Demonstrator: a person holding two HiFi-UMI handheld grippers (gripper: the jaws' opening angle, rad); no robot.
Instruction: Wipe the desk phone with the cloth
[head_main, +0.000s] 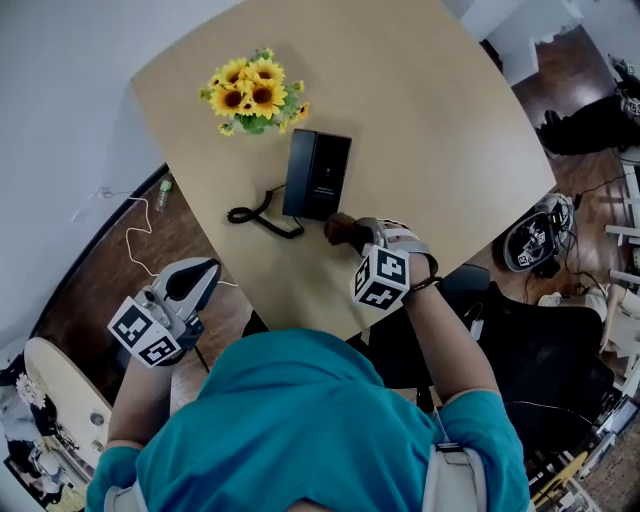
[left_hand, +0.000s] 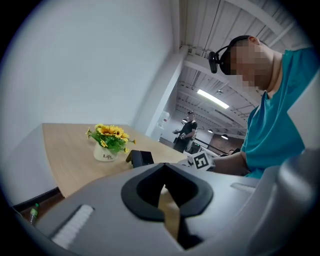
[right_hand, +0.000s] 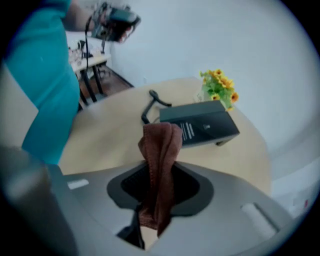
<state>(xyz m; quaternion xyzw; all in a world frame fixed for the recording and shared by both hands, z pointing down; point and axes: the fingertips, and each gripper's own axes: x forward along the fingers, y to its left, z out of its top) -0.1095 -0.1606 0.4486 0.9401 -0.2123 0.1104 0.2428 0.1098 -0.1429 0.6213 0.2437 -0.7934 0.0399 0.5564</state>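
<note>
Near the worktop's (head_main: 450, 150) front edge, the right tongs (head_main: 362, 236) are pinching a brown cloth (head_main: 340, 230). In the right gripper view the cloth (right_hand: 160, 165) is gathered into a standing fold between the two jaws, with its lower end hanging down past them. The desk phone (head_main: 317, 175), a black slab, lies just beyond the cloth's tip. The cloth comes close to the phone's near corner, but whether they touch cannot be told. From the right gripper view the phone (right_hand: 200, 125) sits straight ahead, its near edge partly covered by the top of the fold. A black coiled cord (head_main: 262, 215) curls on the worktop beside the phone, on the side toward the left tongs (head_main: 195, 272) and off the line between cloth and phone. A white pot of sunflowers (head_main: 253, 95) stands past the phone's far corner, near it but apart. The left tongs hang off the worktop's edge above dark floor, well apart from the phone. In the left gripper view their jaws (left_hand: 167, 200) are pressed nearly together with only a thin slit between them, gripping nothing. A small bottle (head_main: 165, 190) lies on the floor by the worktop's edge.
</note>
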